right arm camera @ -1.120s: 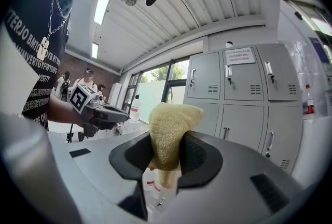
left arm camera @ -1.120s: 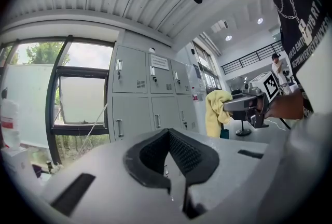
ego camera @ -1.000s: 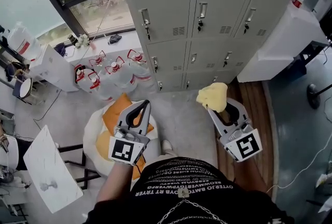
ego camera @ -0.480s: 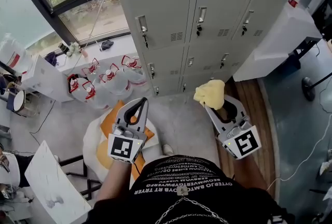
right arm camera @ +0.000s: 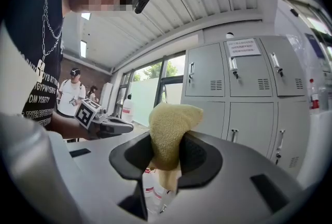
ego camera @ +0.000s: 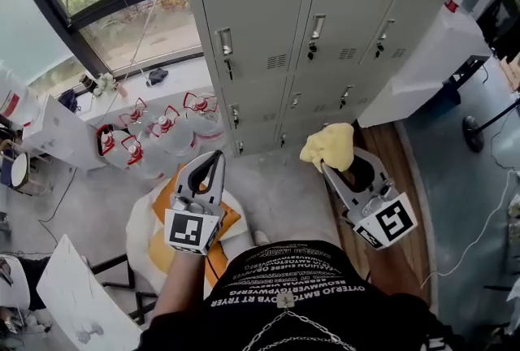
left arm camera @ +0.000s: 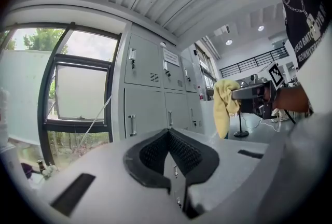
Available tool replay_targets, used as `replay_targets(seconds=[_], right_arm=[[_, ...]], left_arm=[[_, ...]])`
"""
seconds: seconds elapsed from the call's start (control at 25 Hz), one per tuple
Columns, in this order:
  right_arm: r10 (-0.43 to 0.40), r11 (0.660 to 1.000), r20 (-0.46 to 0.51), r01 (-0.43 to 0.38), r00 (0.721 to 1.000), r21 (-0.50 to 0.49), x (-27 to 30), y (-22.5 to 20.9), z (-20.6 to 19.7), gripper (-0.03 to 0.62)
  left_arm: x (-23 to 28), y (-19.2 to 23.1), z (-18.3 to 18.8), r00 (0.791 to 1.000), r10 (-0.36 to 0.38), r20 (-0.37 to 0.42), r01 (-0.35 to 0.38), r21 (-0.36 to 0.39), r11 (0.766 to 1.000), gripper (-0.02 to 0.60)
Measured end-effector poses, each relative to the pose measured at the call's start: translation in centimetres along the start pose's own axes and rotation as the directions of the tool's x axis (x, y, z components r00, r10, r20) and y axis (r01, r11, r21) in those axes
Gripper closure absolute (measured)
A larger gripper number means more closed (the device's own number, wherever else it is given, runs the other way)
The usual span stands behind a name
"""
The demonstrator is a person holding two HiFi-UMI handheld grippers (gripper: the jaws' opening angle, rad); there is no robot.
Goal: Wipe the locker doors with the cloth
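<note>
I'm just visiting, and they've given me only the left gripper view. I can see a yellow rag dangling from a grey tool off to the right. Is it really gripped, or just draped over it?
Observer: Gripped. In the right gripper view, the right gripper has its black padded jaws shut on the yellow woven cloth, with a bunch above the jaws and a tail hanging below.
Operator: And what's underneath the tool I'm looking along?
Observer: In the head view, the left gripper is over an orange cushion that lies on a white rounded seat on the floor.
</note>
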State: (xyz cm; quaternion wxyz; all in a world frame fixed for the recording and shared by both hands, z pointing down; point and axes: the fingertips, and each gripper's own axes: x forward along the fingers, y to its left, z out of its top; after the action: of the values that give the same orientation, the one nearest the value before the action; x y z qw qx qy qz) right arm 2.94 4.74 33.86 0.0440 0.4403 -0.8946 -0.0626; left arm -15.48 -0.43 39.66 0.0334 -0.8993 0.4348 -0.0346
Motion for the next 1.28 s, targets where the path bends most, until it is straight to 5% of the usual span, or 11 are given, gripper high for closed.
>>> replay_targets(seconds=[0.52,1.28], right_arm=[[0.001,1.000,-0.008,-0.002,1.000,-0.013,2.2,-1.9,-0.4,0.477],[0.097,0.995,-0.004,-0.097,0.995,0.019,10.0,-10.4,-2.8,0.477]], left_arm=[[0.8,1.7,-0.1,0.999,0.031,0.015,-0.031,0.007,1.000,0.577],[10.7,5.4,0.0,0.998,0.068,-0.016,-0.068,0.002,0.998,0.577]])
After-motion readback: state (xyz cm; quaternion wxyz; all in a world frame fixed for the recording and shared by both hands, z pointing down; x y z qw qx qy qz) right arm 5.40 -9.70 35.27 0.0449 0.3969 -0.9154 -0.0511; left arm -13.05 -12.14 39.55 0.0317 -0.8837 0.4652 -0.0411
